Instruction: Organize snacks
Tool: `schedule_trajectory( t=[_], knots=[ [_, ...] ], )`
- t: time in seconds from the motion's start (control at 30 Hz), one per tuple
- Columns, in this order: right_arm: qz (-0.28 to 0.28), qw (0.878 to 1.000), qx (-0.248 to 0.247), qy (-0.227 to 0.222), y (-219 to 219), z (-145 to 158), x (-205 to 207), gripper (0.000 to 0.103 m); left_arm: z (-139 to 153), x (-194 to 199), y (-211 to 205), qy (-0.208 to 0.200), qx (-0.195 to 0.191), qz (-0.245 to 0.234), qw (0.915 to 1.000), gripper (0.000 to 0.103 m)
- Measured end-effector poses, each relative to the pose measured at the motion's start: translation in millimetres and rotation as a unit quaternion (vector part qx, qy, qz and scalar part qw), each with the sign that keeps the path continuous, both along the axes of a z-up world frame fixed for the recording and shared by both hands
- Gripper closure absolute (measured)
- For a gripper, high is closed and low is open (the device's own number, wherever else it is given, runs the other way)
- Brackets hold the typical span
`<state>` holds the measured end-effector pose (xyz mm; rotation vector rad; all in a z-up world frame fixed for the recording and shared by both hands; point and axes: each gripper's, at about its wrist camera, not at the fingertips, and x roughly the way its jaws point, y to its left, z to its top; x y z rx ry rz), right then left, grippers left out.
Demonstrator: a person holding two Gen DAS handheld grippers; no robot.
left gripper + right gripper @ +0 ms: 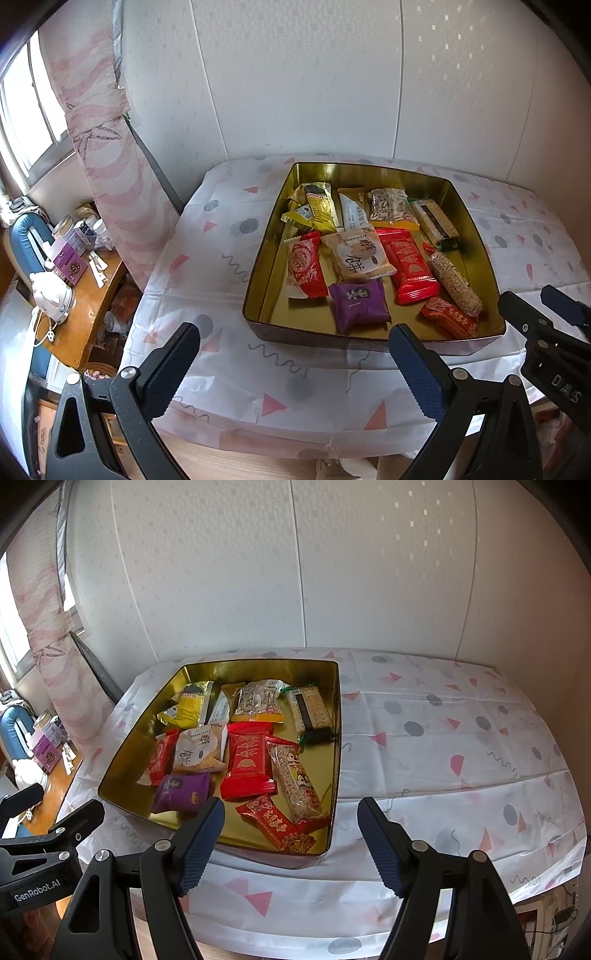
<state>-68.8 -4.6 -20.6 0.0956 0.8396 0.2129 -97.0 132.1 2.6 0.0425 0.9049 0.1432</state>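
Gold tin (pixel 476 236) w/ snack packets sits on bench (pixel 229 236), just ahead of both. Left hand-held gripper (pixel 295 369) spread, empty, near tin's front wall. Right hand-held gripper (pixel 291 842) spread, empty, over tin's front-right corner.

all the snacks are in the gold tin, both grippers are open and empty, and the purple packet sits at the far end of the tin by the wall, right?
Not quite. The purple packet lies at the near end of the gold tin, closest to the grippers, as the left wrist view shows. The rest holds: the snacks are in the tin, and the left gripper and right gripper are open and empty.
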Motion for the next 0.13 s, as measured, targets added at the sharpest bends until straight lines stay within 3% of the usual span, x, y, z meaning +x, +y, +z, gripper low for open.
schedule_trajectory(
  t=[0.13],
  knots=[
    [0.001,1.000,0.003,0.004,-2.3,-1.1,2.1,0.027,-1.0,3.7,-1.6,0.003,0.000,0.002,1.0000,0.000]
  ],
)
